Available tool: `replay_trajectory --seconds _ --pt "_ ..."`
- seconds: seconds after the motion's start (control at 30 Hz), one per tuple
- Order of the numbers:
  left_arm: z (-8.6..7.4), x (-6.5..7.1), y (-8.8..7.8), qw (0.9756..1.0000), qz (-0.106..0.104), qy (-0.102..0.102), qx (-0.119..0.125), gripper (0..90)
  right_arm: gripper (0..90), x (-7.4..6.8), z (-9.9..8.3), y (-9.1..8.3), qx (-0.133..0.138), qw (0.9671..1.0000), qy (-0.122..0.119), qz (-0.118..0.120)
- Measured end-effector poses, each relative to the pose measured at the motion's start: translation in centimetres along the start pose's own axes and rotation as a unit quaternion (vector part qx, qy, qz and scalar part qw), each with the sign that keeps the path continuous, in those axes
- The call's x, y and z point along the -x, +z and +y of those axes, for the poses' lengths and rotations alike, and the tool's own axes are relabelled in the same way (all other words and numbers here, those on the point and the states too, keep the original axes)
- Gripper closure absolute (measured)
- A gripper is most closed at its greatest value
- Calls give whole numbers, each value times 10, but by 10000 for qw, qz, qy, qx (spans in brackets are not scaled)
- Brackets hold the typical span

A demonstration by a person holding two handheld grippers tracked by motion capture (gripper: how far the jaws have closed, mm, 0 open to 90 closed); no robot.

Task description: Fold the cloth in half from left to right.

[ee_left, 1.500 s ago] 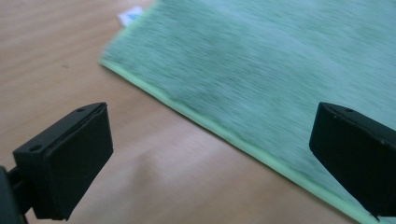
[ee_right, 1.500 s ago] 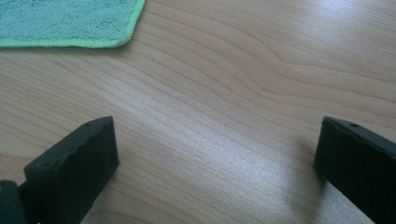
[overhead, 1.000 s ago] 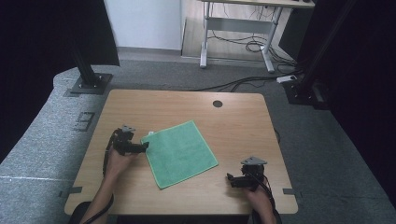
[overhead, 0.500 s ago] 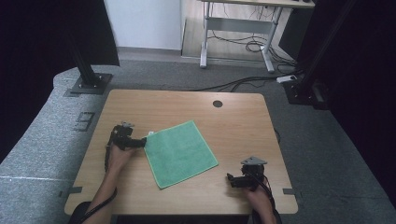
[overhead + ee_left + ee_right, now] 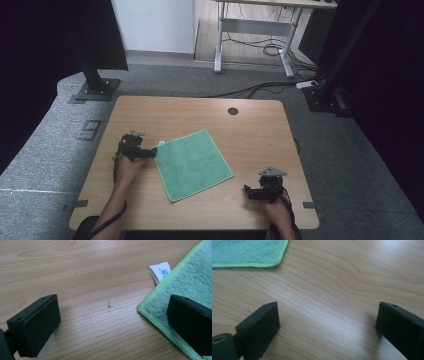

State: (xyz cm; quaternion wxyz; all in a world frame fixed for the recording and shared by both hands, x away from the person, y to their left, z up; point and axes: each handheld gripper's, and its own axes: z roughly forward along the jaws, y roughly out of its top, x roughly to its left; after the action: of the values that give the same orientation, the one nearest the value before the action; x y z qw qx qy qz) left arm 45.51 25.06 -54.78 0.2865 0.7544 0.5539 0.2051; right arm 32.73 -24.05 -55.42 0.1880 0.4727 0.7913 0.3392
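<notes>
Wooden table: green cloth flat (left gripper beside it).

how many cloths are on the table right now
1. A green cloth lies flat near the middle of the table, its left corner at the open left gripper. Nothing seems hidden.

Even overhead light falls on the wooden table, its dark surroundings dim (nearly black). Both gripper views are sharp on the woodgrain, with pale sheen and soft jaw shadows.
</notes>
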Motion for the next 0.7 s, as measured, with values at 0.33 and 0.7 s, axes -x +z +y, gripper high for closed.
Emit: replay_trajectory --seconds 0.33,0.7 --pt "0 0 0 10000 0 -5 1 0 80 -17 14 2 32 9990 -182 397" --pt "0 0 0 10000 6 -17 9 0 80 -51 36 12 74 9938 -562 960"
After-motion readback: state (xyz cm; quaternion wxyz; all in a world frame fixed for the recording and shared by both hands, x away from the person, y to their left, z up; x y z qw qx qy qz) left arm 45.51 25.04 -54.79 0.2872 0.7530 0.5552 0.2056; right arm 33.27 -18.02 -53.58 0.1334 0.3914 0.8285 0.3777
